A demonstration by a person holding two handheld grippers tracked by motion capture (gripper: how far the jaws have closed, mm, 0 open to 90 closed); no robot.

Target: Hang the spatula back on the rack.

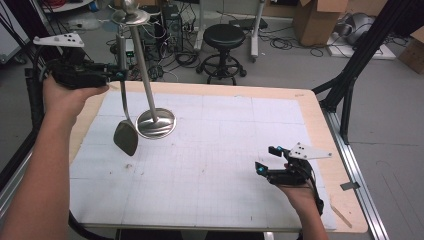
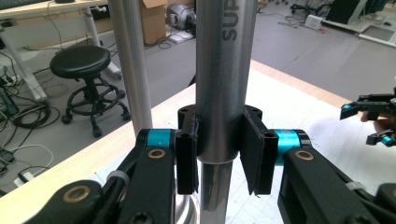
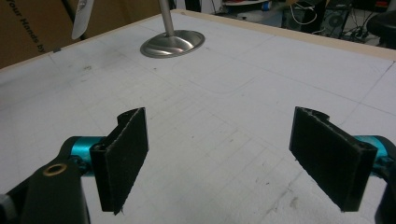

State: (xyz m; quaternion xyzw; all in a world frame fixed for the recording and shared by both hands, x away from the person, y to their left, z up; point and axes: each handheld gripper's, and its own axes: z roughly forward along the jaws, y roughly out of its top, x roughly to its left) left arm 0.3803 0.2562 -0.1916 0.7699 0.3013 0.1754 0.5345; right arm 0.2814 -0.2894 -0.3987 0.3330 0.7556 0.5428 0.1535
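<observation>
A steel spatula [image 1: 125,134] hangs upright over the table's left side, its broad head just above the white mat [image 1: 225,150]. My left gripper [image 1: 119,75] is shut on its handle high up; in the left gripper view the black pads [image 2: 254,156] squeeze the thick silver handle [image 2: 219,84]. Right beside it stands a steel utensil stand [image 1: 156,122] with a round base, a slanted pole and a disc on top. My right gripper [image 1: 265,158] rests open near the front right of the mat, its fingers [image 3: 122,156] wide apart over bare mat.
The wooden table's edge [image 1: 320,125] frames the mat. Behind the table are a black stool [image 1: 223,37], cables on the floor and cardboard boxes [image 1: 315,20]. A black frame post [image 1: 350,75] rises at the right. The stand's base [image 3: 173,43] lies far ahead of the right gripper.
</observation>
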